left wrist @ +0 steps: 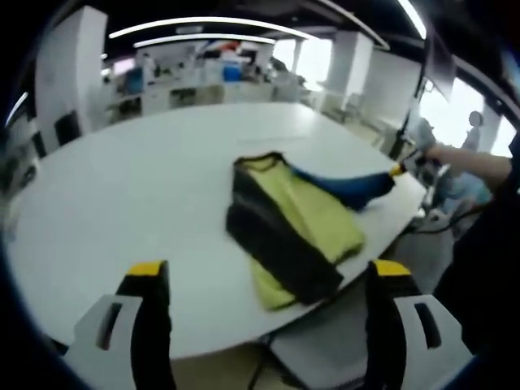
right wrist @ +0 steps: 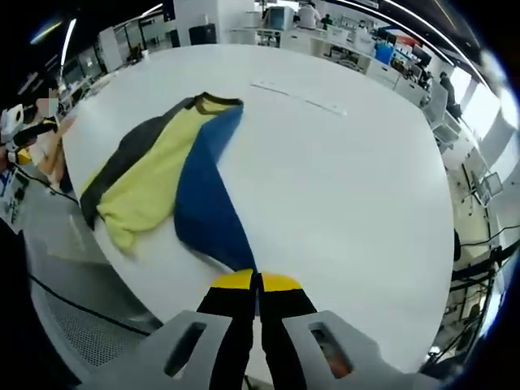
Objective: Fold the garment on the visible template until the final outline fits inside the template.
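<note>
Since we go from largest to smallest, bench first: the white bench (right wrist: pixel 341 162) carries everything, and the garment lies near its edge on the person's side.
Template: we see faint marks on the bench (right wrist: pixel 301 97) beyond the garment, but we cannot tell whether they are the template outline.
Garment: a yellow, black and blue garment (left wrist: pixel 288 223) lies partly folded on the bench; in the right gripper view its yellow and dark panels (right wrist: pixel 146 179) are spread flat and a long blue sleeve (right wrist: pixel 207 199) runs from the collar toward the tool.
Long axis: the blue sleeve is stretched along the right tool's line of sight, from the collar end to the jaw tips.
Right tool: the right tool (right wrist: pixel 257 281) has its yellow-tipped jaws pressed together on the end of the blue sleeve; in the left gripper view we see it at the sleeve's far end (left wrist: pixel 396 171).
Left tool: the left tool (left wrist: pixel 268 268) hangs with jaws wide apart, holding nothing, off the bench edge and apart from the garment.
Nearer hand: we judge the right decides the next fold, carrying the sleeve back over the yellow body.
</note>
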